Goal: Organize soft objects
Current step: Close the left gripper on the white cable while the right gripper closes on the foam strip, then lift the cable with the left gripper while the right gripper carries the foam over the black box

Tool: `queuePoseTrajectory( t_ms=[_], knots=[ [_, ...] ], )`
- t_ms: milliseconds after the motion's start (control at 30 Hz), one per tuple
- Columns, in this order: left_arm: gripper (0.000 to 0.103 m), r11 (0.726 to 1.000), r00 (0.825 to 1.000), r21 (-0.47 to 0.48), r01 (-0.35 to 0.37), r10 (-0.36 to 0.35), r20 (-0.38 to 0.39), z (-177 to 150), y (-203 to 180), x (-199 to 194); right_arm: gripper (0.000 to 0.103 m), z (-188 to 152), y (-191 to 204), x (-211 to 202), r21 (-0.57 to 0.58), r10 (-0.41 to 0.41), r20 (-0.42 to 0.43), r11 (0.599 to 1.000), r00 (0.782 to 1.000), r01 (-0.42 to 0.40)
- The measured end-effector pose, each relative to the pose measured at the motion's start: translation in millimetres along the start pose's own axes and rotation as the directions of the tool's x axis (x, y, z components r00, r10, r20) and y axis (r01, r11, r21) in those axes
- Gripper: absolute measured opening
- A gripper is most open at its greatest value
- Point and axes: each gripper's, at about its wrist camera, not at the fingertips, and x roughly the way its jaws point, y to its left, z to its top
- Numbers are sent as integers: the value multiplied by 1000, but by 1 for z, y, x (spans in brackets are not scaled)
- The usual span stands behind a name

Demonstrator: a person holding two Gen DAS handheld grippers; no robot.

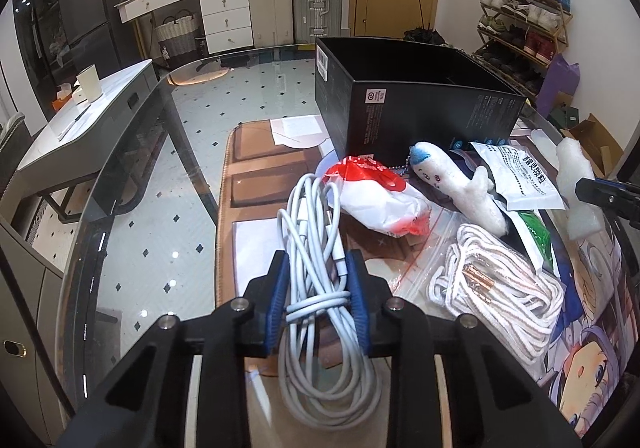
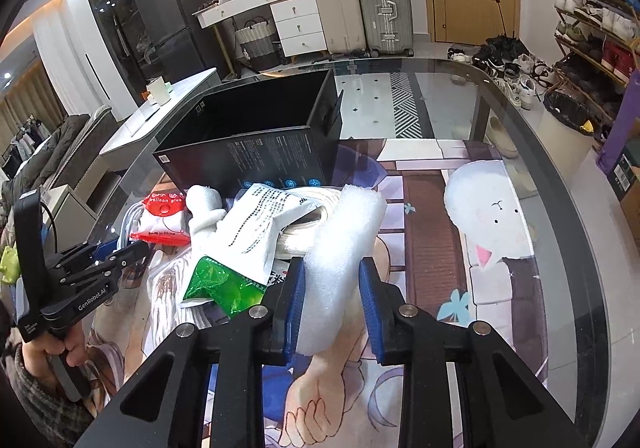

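Note:
My left gripper point(image 1: 318, 272) is shut on a coiled white charging cable point(image 1: 316, 248) that trails toward the camera. In the right wrist view my right gripper point(image 2: 332, 280) is shut on a strip of white foam point(image 2: 344, 248), which is lifted and slants up to the right; the same foam point(image 1: 576, 187) shows at the far right of the left wrist view. An open black box point(image 1: 420, 103) point(image 2: 256, 135) stands behind the pile. Beside it lie a red-and-white bag point(image 1: 372, 199), a white plush with a blue cap point(image 1: 456, 183), a white rope coil point(image 1: 500, 288) and a white printed pouch point(image 2: 264, 232).
Everything rests on a glass table point(image 2: 520, 119) covered partly by printed mats. A green packet point(image 2: 224, 284) lies under the pouch. The left gripper point(image 2: 116, 256), held by a hand point(image 2: 52, 348), shows at the left. Suitcases, a dresser, a shoe rack stand beyond.

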Motion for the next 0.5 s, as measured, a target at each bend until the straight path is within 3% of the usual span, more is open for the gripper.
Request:
queuePoseTrajectory(
  t_ms=[500],
  knots=[
    [26, 1000, 999, 6, 4, -4, 46, 1, -13, -23, 27, 1, 18, -7, -85, 50, 66, 995, 997, -44]
  ],
)
